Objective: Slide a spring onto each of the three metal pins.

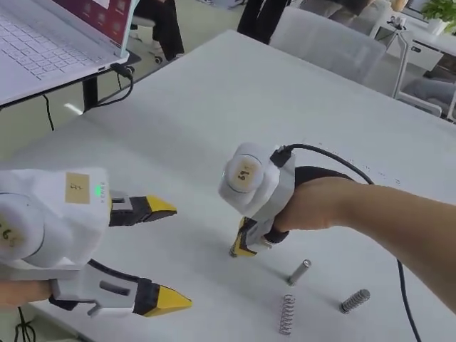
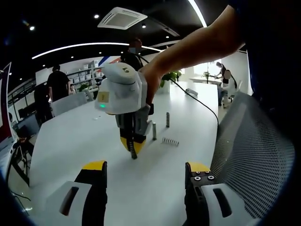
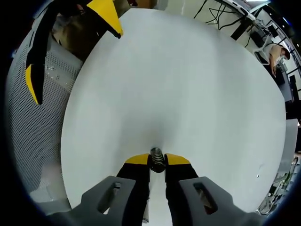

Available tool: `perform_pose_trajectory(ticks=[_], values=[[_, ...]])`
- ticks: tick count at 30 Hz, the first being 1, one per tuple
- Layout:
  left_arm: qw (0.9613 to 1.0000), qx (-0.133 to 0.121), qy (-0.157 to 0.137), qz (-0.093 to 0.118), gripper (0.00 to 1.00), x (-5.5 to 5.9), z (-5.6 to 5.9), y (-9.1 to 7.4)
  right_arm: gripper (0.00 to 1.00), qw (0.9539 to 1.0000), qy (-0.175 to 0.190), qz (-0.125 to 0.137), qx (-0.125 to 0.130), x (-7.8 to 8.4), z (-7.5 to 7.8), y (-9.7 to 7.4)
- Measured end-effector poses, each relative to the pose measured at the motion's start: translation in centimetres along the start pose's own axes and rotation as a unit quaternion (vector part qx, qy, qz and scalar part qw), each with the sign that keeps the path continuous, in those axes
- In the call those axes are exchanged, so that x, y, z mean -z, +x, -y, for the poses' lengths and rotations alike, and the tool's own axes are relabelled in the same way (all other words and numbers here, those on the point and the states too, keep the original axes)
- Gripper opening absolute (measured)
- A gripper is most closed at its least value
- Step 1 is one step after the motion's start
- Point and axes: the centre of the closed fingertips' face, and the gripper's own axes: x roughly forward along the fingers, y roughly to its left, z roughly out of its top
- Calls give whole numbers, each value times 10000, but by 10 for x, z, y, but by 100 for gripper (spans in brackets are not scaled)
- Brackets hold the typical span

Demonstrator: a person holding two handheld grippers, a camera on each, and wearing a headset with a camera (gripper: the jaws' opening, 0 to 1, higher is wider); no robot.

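A: Two sets of tongs over one white tabletop [image 1: 214,107]. Starting at the left edge of the head view?

B: Open laptop [image 1: 50,35] at upper left, past the tabletop's edge. Below it, at lower left, left tongs [image 1: 167,253], spread wide, yellow tips well apart.

A: And mid-frame?

B: Right tongs [image 1: 241,249], gripped by a hand [image 1: 313,206], tips pointing down toward the tabletop. Clamped on a spring [image 3: 157,162], seen end-on between the yellow tips low in the right gripper view. Touching the tabletop or just above it: cannot tell.

A: Same pair from the left gripper view?

B: Left tongs' own tips apart along the bottom edge; right tongs in the centre, nose down.

A: Further right in the head view?

B: Second spring [image 1: 287,313] near the bottom edge, right of centre. Metal pin [image 1: 299,272] just up and right of it, near the clamped tips. Third spring [image 1: 355,301] at lower right. All three on the tabletop, apart from one another. Pin upright or lying: cannot tell.
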Motion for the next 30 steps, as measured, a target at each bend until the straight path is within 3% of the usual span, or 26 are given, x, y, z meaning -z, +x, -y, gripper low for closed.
perform_pose_trajectory(ticks=[12, 21, 27, 30], values=[[10000, 44, -14, -43, 63, 1, 2, 3, 17, 9999, 55, 86, 56, 5, -1, -3], [9999, 111, 11, -55, 63, -3, 3, 6, 19, 9969, 397, 595, 330, 0, 6, -37], [9998, 157, 43, -62, 63, -6, 4, 8, 18, 9919, 696, 948, 489, 5, 4, -59], [9998, 184, 51, -71, 63, -7, 6, 9, 18, 9872, 852, 1191, 630, 9, -1, -74]])
